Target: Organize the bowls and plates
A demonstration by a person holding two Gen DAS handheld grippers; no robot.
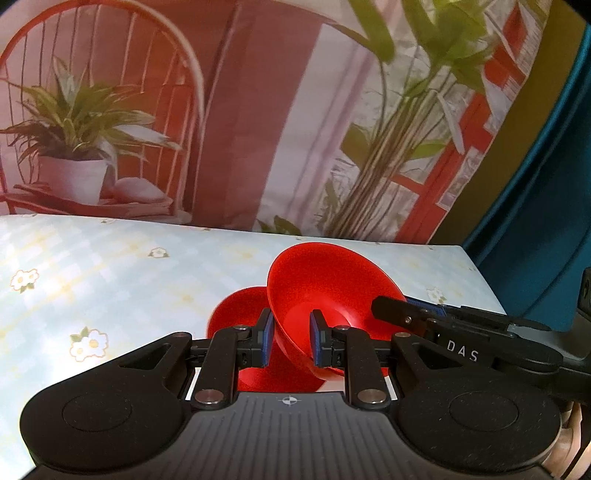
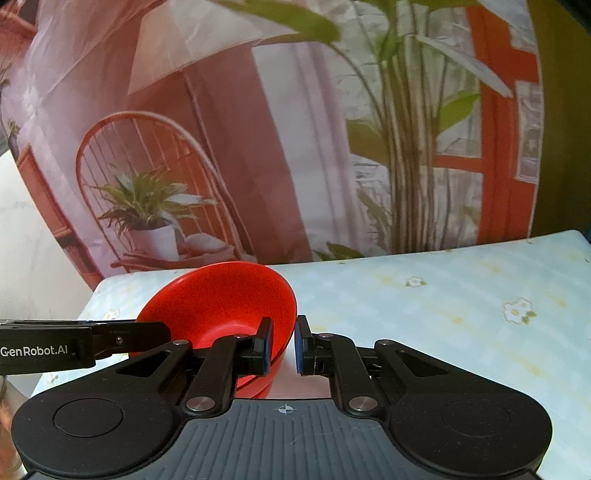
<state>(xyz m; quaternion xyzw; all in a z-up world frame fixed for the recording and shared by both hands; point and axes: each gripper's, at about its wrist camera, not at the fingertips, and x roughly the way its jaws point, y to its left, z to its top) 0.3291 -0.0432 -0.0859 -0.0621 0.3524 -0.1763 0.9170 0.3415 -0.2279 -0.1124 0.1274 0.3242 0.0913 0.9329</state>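
Second red dish (image 1: 236, 306) mostly hidden behind the tilted red bowl (image 1: 325, 291) and the left gripper (image 1: 291, 338); plate or bowl, cannot tell. In the right wrist view only a thin red edge (image 2: 258, 391) shows under the bowl (image 2: 221, 302), the rest covered by the right gripper (image 2: 284, 343) linkage. Left gripper (image 2: 74, 341) body cut off by that frame's left edge. Right gripper (image 1: 424, 317) tip in the left view partly behind the bowl rim; contact unclear. Backdrop leaves (image 1: 424, 33) blurred. Tablecloth (image 2: 461, 295) cut off at the right edge.
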